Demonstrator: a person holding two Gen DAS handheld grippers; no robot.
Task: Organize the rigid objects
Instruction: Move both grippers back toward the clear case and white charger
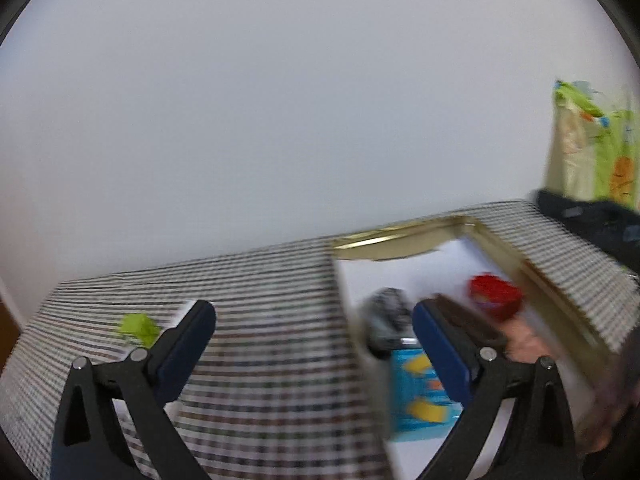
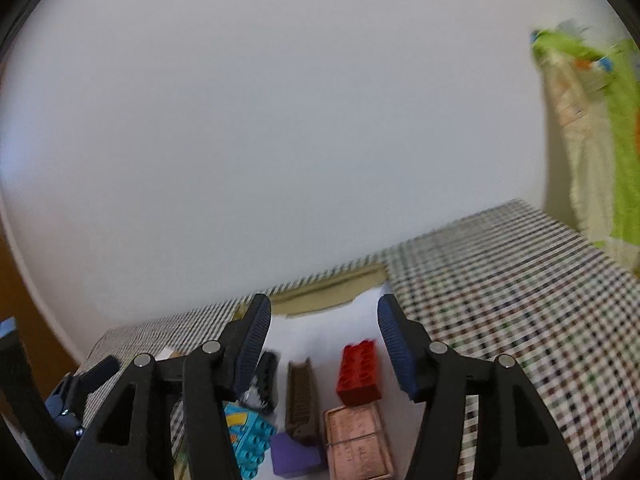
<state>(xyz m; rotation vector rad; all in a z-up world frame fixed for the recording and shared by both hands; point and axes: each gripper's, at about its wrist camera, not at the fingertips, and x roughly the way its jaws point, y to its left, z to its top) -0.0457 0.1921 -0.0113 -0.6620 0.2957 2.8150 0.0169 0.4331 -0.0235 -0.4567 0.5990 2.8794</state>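
A gold-rimmed tray (image 1: 504,248) lined with white paper lies on the checked tablecloth. In the right wrist view it holds a red brick (image 2: 359,372), a brown ridged piece (image 2: 301,400), a pink flat block (image 2: 356,440), a purple block (image 2: 294,454), a cyan studded brick (image 2: 248,440) and a black piece (image 2: 266,380). My right gripper (image 2: 320,336) is open and empty above the tray. My left gripper (image 1: 316,332) is open and empty over the cloth at the tray's left edge. A small lime-green piece (image 1: 138,328) lies on the cloth by its left finger.
A green and cream packet (image 1: 592,144) stands at the table's far right, also in the right wrist view (image 2: 592,140). The checked tablecloth (image 2: 500,292) covers the table up to a plain white wall. The left gripper's fingers show at the lower left in the right wrist view (image 2: 96,372).
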